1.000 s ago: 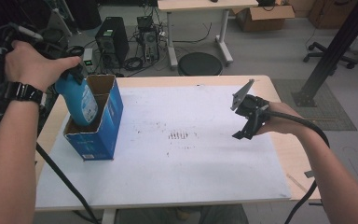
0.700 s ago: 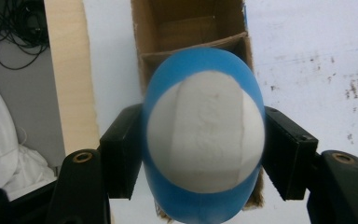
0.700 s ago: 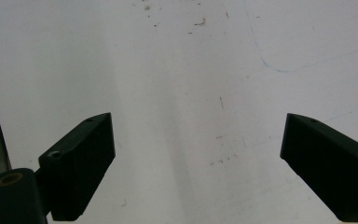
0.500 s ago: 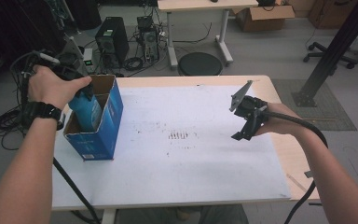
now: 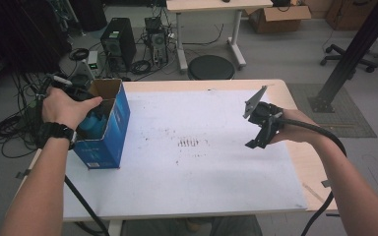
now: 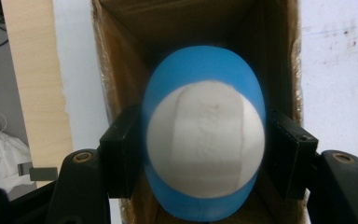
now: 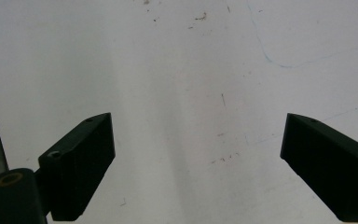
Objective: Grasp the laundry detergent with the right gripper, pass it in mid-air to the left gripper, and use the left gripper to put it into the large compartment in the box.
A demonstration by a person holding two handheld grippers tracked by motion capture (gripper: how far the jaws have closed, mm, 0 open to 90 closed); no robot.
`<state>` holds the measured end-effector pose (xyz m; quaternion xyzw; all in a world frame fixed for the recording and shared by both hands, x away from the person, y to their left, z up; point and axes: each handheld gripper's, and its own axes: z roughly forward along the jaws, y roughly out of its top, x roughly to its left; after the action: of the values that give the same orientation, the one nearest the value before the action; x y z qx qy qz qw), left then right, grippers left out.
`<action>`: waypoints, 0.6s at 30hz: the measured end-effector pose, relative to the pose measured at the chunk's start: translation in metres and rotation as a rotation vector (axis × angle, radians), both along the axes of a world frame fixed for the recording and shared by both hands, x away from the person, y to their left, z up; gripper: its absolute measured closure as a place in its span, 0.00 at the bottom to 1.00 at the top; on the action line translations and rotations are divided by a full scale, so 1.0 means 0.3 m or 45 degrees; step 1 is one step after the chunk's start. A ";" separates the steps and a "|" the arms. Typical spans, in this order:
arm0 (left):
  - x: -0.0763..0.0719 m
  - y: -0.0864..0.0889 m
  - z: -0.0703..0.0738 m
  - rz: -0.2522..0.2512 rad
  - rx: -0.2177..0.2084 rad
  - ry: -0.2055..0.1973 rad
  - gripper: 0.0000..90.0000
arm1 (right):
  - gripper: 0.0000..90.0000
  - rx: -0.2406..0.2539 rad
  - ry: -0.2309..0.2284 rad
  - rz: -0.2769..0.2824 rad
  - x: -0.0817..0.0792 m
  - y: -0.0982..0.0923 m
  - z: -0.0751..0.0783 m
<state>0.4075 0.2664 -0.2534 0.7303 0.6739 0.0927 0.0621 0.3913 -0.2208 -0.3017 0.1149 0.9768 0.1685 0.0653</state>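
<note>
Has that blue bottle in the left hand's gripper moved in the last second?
Yes. The blue bottle has gone down into the blue box, which stayed put on the table; earlier it stood well above the rim.

Grey floor (image 5: 285,54), round black stool (image 5: 210,67), PC towers (image 5: 118,44) w/ cables; 2nd desk (image 5: 211,6), cardboard box (image 5: 279,17) behind
</note>
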 end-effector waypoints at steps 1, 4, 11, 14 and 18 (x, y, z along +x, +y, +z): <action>0.000 0.000 -0.005 -0.001 0.002 0.002 0.42 | 0.11 -0.001 0.002 0.002 0.000 0.001 0.000; -0.001 -0.002 -0.021 -0.004 0.004 0.007 0.42 | 0.11 0.003 0.005 0.003 -0.001 0.003 -0.002; -0.003 -0.001 -0.047 0.001 0.003 0.004 0.42 | 0.11 0.005 0.010 0.001 -0.001 0.010 -0.005; -0.004 -0.003 -0.052 -0.002 0.002 0.006 0.42 | 0.11 0.000 0.012 0.008 -0.002 0.013 -0.007; -0.003 -0.006 -0.051 -0.006 0.008 0.009 0.42 | 0.10 -0.001 0.014 0.008 -0.003 0.019 -0.012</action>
<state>0.4065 0.2646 -0.2688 0.7325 0.6721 0.0919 0.0577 0.3905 -0.2152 -0.3052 0.1129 0.9776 0.1677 0.0594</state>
